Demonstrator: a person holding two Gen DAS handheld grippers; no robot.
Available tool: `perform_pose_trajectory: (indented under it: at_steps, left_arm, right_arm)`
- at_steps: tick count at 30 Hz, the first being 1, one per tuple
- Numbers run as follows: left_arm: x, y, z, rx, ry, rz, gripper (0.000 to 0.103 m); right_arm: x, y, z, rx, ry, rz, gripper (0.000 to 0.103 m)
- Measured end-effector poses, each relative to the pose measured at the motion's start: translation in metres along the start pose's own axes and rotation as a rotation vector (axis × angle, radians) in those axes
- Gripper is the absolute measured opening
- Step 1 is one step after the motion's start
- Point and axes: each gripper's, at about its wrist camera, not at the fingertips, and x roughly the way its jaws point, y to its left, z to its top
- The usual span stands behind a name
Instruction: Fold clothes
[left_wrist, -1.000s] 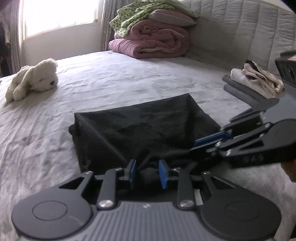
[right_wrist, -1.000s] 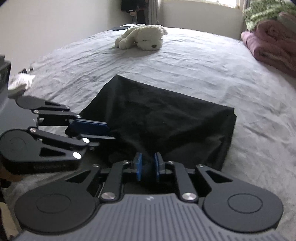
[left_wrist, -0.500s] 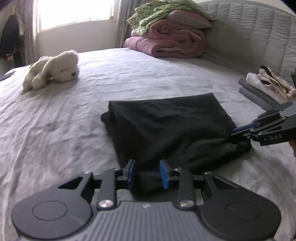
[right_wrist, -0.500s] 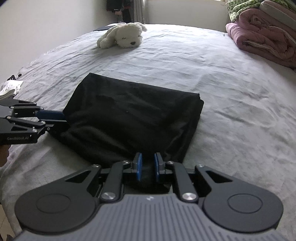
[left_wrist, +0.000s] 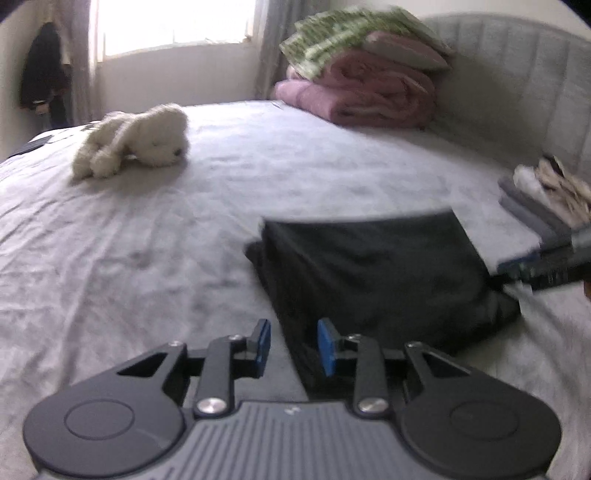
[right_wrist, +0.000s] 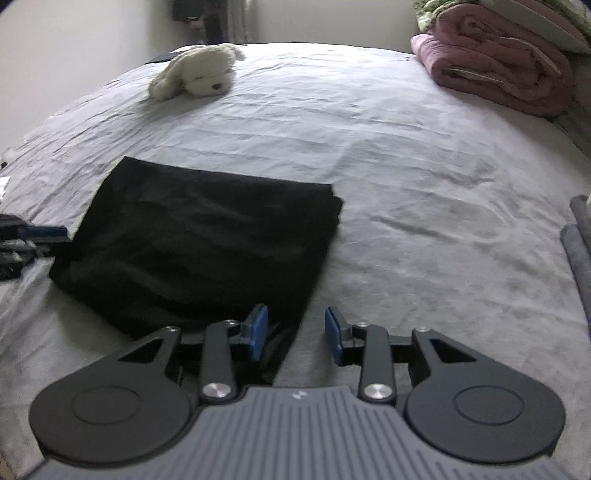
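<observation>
- A folded black garment (left_wrist: 373, 273) is seen lying flat on the grey bed sheet (left_wrist: 147, 229), roughly rectangular, with its near edge towards both grippers.
- Left gripper (left_wrist: 293, 345): jaws are held partly apart; the garment's near left corner is seen in the gap, nearer the right blue pad, but no pad is seen pressing on it. No grip is shown.
- Right gripper (right_wrist: 295, 334): jaws are opening; the garment's (right_wrist: 199, 240) near right corner lies just beside the left blue pad, cloth partly in the gap, with bare sheet (right_wrist: 406, 184) seen under the right pad. Nothing is clamped.
- In the left wrist view the right gripper is glimpsed, blurred, at the garment's right edge; contact cannot be told.
- In the right wrist view the left gripper (right_wrist: 33, 236) is seen at the garment's left edge, blurred too.
- A white plush toy (left_wrist: 133, 140) is lying well beyond the garment.
- Folded pink blankets (left_wrist: 362, 96) are stacked at the head of the bed, against the grey headboard (left_wrist: 517, 92).
- A small pile of folded clothes (left_wrist: 543, 195) is seen right of the garment, apart from it.
</observation>
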Motion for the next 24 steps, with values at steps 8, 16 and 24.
perform_pose_trajectory:
  at_steps: [8, 16, 24]
  left_arm:
    - [0.008, -0.013, 0.028, -0.007, -0.047, -0.054, 0.030]
    - [0.043, -0.049, 0.048, 0.028, -0.077, -0.161, 0.031]
    - [0.088, -0.022, 0.054, -0.093, 0.013, -0.129, 0.032]
  right_arm:
    - [-0.004, 0.003, 0.019, 0.043, -0.072, 0.012, 0.035]
    - [0.015, 0.022, 0.047, 0.058, -0.101, 0.103, 0.036]
    - [0.040, 0.017, 0.065, 0.091, -0.110, 0.080, 0.036]
